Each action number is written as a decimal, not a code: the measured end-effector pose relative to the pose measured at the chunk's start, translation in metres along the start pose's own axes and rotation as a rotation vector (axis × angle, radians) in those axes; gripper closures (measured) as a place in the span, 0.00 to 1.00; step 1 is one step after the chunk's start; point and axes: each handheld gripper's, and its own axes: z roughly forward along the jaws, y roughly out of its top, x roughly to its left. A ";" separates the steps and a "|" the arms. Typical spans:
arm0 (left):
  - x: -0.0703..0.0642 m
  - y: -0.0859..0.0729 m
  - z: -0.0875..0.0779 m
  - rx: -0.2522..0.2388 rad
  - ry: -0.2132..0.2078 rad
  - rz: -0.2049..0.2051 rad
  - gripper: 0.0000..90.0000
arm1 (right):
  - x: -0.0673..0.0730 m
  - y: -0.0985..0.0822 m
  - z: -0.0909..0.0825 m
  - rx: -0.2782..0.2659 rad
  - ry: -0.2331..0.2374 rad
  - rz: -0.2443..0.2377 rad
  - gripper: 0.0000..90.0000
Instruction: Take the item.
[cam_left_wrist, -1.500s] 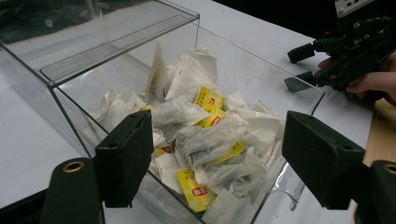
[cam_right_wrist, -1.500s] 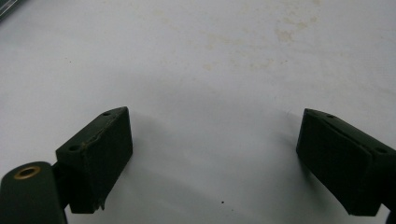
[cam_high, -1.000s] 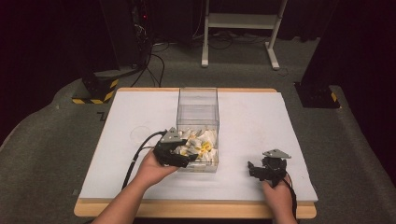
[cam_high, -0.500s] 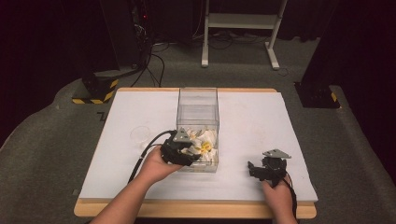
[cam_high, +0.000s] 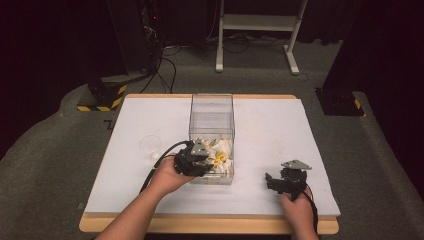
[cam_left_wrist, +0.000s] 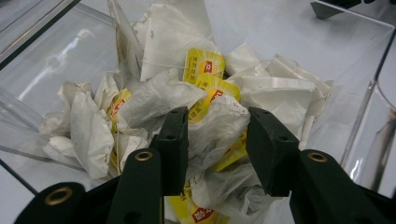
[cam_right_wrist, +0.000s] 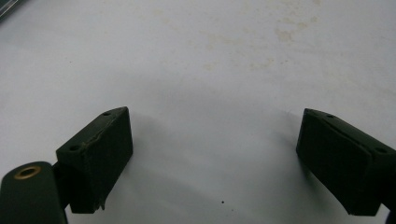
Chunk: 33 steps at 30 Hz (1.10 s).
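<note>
The white surface (cam_high: 280, 135) is brightly lit from above while the room toward 12 o'clock sinks into darkness. Close-up jaws blur softly, casting faint shadows; the clear box (cam_left_wrist: 42, 56) shows glare.

- A table (cam_high: 320, 125) with a white top and a light wooden edge stood on grey carpet.
- A clear plastic box (cam_high: 212, 112) sat near the middle of the white top, open upward, with white and yellow tea bags (cam_left_wrist: 205, 88) piled at its near end.
- A small clear cup (cam_high: 150, 144) stood on the top, left of the box and apart from it.
- The white surface (cam_right_wrist: 224, 56) carried faint brownish stains and one tiny dark speck.
</note>
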 end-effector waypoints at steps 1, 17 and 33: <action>0.000 0.000 0.000 -0.001 0.002 -0.001 0.68 | 0.000 0.000 0.000 0.000 0.000 0.000 0.12; 0.006 -0.010 -0.010 -0.101 -0.036 -0.080 0.98 | 0.000 0.000 0.000 0.000 0.000 0.001 0.12; 0.014 -0.026 -0.025 -0.233 -0.056 -0.172 1.00 | 0.000 0.000 0.000 0.000 0.000 0.001 0.12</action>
